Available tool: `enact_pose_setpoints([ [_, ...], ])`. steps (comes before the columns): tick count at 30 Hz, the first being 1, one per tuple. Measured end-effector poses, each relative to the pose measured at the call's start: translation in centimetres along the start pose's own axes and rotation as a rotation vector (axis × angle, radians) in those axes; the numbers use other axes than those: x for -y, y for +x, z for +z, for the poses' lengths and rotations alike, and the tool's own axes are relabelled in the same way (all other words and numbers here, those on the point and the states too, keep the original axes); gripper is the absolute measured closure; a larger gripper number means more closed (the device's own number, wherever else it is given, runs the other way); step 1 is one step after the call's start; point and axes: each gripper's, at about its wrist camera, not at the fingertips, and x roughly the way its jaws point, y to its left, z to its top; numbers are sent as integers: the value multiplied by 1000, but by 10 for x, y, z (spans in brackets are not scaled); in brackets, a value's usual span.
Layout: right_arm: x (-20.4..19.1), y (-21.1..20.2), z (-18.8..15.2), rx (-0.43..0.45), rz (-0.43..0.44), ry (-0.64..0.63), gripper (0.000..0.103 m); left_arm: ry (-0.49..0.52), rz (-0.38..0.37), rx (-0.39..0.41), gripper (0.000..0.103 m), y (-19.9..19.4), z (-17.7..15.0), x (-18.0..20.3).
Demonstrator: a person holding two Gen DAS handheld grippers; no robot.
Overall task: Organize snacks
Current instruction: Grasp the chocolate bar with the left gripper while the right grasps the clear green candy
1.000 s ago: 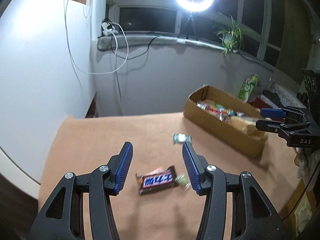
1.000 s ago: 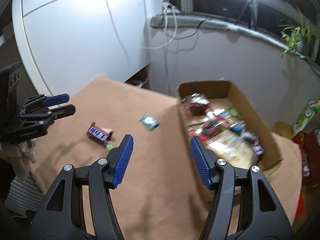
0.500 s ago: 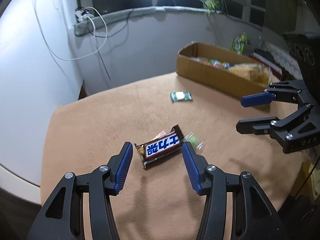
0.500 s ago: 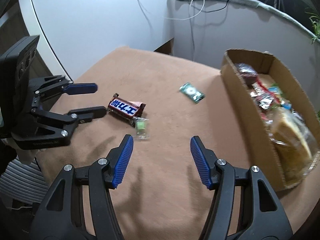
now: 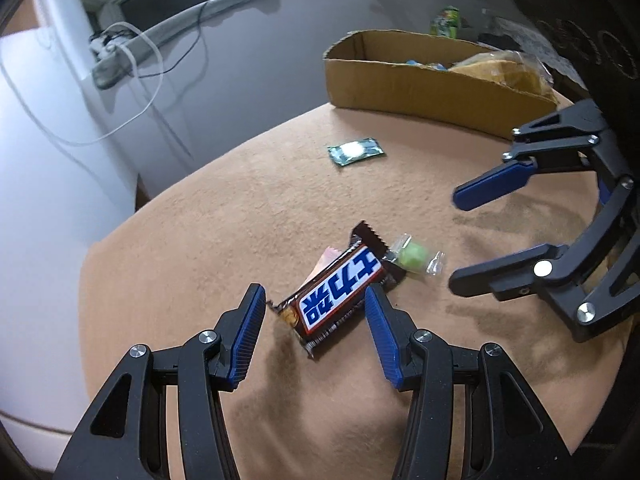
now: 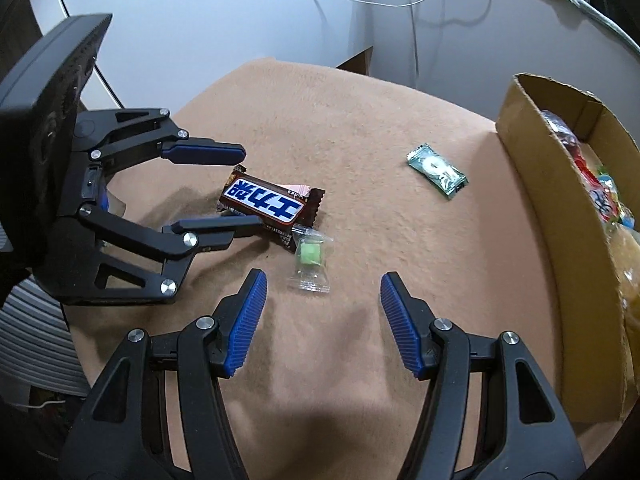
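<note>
Both tongs lowered toward chocolate bar (image 5: 340,292), left tongs (image 5: 314,300) straddling it.

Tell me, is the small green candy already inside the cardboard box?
No, the green candy lies on the brown cloth beside the chocolate bar, well apart from the cardboard box.

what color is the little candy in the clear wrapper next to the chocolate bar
Pale green. The candy shows best in the right wrist view, lying against the chocolate bar.

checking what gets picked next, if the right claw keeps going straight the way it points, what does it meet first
Most likely the green candy in its clear wrapper, lying just ahead of the open right claw, though depth is hard to judge.
</note>
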Motion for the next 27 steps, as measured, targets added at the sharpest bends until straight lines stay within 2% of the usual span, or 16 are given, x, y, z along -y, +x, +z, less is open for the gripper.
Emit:
enact_pose_setpoints([
  [3, 3, 7, 5, -7, -6, -7, 43, 55, -8, -4, 52, 4, 1, 5],
  [4, 4, 8, 6, -10, -5, -8, 46, 66, -14, -5, 52, 6, 2, 6],
  [12, 7, 15, 10, -20, -3, -13, 49, 52, -54, -7, 52, 17, 2, 5],
  [16, 4, 19, 13, -22, -4, -30, 55, 20, -78, -2, 64, 16, 1, 2],
  [21, -1, 26, 18, -19, -12, -42, 60, 1, -75, 2, 67, 15, -2, 2],
  [27, 0, 31, 25, -23, -20, -40, 73, -39, -75, -1, 72, 13, -7, -4],
])
